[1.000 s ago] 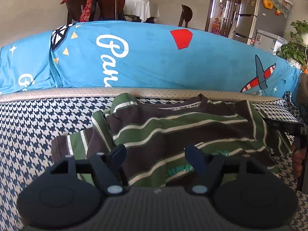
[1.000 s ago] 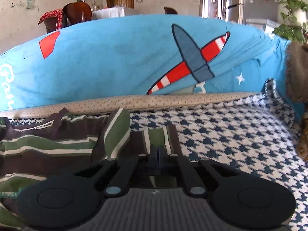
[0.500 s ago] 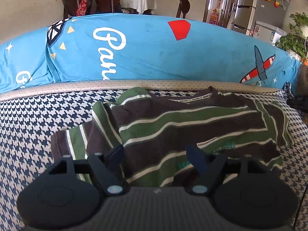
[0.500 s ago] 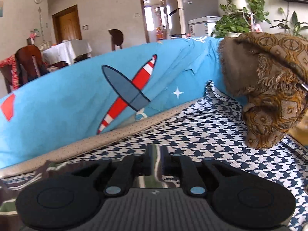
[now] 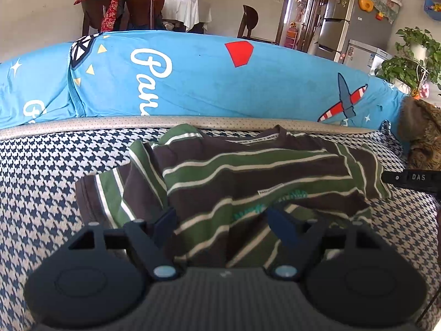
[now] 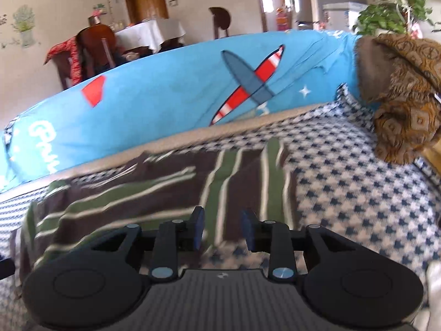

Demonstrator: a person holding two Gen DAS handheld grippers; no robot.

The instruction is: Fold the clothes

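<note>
Both grippers, left (image 5: 220, 219) and right (image 6: 222, 227), are held open above the striped shirt (image 5: 248, 176), laid sideways, collar toward the blue backrest (image 5: 206, 82).

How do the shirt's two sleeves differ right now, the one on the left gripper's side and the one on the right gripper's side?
The left sleeve sticks out flat past the shirt, not yet folded in. The right sleeve is folded over onto the shirt, stripes running crosswise to the body's. Both show the same brown, green and white stripes, and neither is gripped.

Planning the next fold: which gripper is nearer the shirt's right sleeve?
Right. The right gripper hangs open just over the striped shirt's right sleeve; the left gripper, also open, sits over the shirt's bottom hem.
</note>
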